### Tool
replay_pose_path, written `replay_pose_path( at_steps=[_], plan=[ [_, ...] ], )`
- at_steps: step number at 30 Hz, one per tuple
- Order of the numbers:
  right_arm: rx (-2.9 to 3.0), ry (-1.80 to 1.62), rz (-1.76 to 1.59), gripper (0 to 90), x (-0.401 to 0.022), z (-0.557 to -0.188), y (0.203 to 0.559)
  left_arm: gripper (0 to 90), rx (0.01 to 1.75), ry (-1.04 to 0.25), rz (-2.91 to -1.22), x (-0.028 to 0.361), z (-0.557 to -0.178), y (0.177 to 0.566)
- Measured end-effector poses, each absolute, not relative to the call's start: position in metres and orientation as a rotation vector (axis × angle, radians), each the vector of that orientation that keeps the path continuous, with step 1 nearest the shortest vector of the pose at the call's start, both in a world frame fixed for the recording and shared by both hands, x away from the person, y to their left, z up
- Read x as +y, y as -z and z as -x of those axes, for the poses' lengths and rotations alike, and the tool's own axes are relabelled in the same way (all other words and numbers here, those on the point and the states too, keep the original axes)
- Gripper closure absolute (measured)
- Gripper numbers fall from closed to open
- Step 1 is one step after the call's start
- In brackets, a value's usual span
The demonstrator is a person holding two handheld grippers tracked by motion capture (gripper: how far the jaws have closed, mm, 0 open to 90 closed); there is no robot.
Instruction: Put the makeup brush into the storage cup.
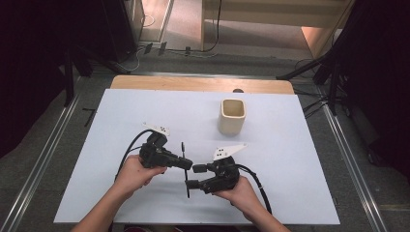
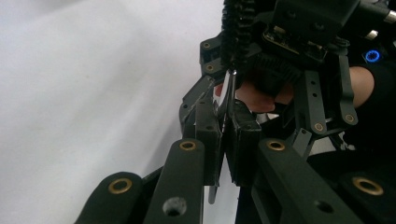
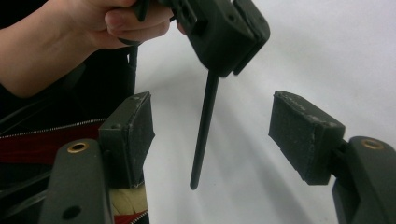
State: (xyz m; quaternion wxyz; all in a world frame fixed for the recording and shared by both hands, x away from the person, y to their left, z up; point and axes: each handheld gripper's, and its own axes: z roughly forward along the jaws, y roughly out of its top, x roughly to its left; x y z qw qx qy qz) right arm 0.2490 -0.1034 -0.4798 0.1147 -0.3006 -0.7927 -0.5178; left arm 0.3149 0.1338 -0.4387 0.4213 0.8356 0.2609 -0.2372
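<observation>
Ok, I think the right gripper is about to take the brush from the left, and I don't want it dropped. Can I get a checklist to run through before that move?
1. Left gripper clamped on the brush: ok, its jaws are shut on the stem.
2. Brush handle between the right gripper jaws: ok, it hangs in the gap.
3. Right jaws clear of the handle: ok, the pads stand apart from it on both sides.
4. Brush tip off the table: cannot tell.
5. Cup upright, mouth free: ok.
6. Path from brush to cup free: ok.

Left hand-held gripper (image 1: pixel 189 164) clamped tight, right hand-held gripper (image 1: pixel 192 176) jaws spread, facing
</observation>
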Motion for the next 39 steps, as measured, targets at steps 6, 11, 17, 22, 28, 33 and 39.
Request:
replay_pose_path(
  at_steps=[6, 11, 17, 22, 28, 33, 39],
  plan=[
    [-2.274, 1.531, 0.913, 41.5, -0.1011, -0.249, 0.4826, 85.0, 0.647, 0.598, -2.081, 0.1309, -0.3144, 0.4383],
    [-2.249, 1.51, 0.948, 51.9, -0.0988, -0.2501, 0.4858, 85.0, 0.655, 0.602, -2.078, 0.1288, -0.3147, 0.4392],
    [-2.228, 1.511, 1.001, 63.9, -0.0985, -0.2505, 0.4865, 85.0, 0.669, 0.6, -2.069, 0.1285, -0.3147, 0.4396],
    [-2.223, 1.53, 0.996, 74.8, -0.0986, -0.25, 0.486, 85.0, 0.681, 0.605, -2.056, 0.1279, -0.3146, 0.4402],
    [-2.224, 1.527, 1.0, 84.9, -0.0978, -0.2486, 0.4845, 85.0, 0.68, 0.61, -2.053, 0.1286, -0.3149, 0.4408],
    [-2.201, 1.521, 1.014, 85.7, -0.0993, -0.2497, 0.4839, 84.1, 0.678, 0.618, -2.035, 0.1304, -0.3158, 0.4424],
    [-2.205, 1.518, 1.007, 85.8, -0.1, -0.2494, 0.4819, 63.7, 0.686, 0.586, -2.033, 0.1336, -0.3147, 0.4412]
  ],
)
